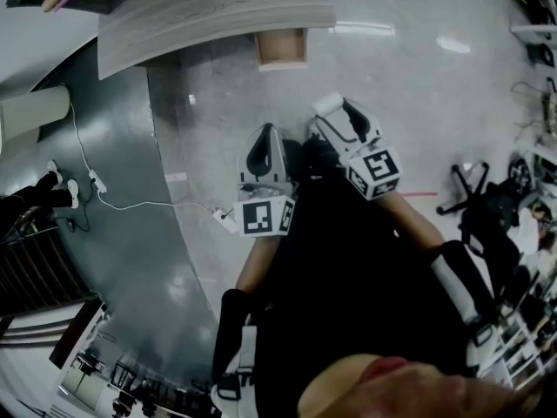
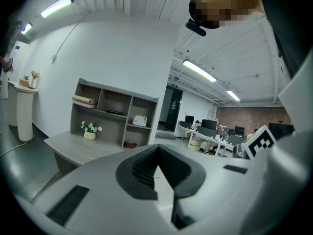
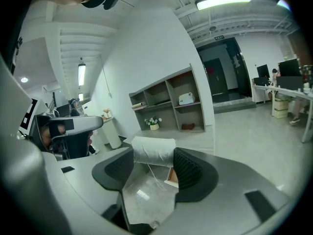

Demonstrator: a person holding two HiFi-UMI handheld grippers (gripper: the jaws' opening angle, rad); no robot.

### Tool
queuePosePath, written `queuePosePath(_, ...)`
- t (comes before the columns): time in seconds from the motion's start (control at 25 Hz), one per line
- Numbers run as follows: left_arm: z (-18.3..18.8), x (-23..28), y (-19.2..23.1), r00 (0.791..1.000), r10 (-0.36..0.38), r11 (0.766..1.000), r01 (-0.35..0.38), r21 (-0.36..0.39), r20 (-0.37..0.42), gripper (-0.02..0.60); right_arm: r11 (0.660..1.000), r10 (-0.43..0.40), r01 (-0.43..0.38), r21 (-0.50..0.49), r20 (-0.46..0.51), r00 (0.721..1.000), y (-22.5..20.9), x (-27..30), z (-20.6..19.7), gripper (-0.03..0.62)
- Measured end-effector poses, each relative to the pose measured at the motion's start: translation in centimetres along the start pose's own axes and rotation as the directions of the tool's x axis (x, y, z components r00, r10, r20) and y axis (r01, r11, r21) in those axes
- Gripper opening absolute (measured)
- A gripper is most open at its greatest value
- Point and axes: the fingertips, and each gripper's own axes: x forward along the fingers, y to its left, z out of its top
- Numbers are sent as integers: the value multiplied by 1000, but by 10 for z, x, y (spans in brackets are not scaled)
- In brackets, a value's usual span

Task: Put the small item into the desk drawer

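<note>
Clamps a soft white roll (image 3: 154, 150) in the right gripper (image 3: 150, 158); holds the left gripper (image 2: 156, 155) pressed together, empty — glossy floor (image 1: 418, 103) open up to the curved wood-grain desk (image 1: 218, 16), boxy drawer (image 1: 280, 49) out.

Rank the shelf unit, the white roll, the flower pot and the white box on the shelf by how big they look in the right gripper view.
1. shelf unit
2. white roll, enlarged by sitting right at the camera
3. flower pot and white box: they look about alike, so no ranking between them
</note>
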Motion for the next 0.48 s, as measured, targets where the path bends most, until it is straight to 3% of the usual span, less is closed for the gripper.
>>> queuePosePath(0.16,3,14,11,1000,19,999,-19,-44,7,-2,1000,11,-11,-15,-6,1000,-6,18,-5,253)
queuePosePath(0.48,1,59,34,1000,-11,998,11,-54,-10,-2,999,-34,35,4,-45,998,-27,66,-15,253)
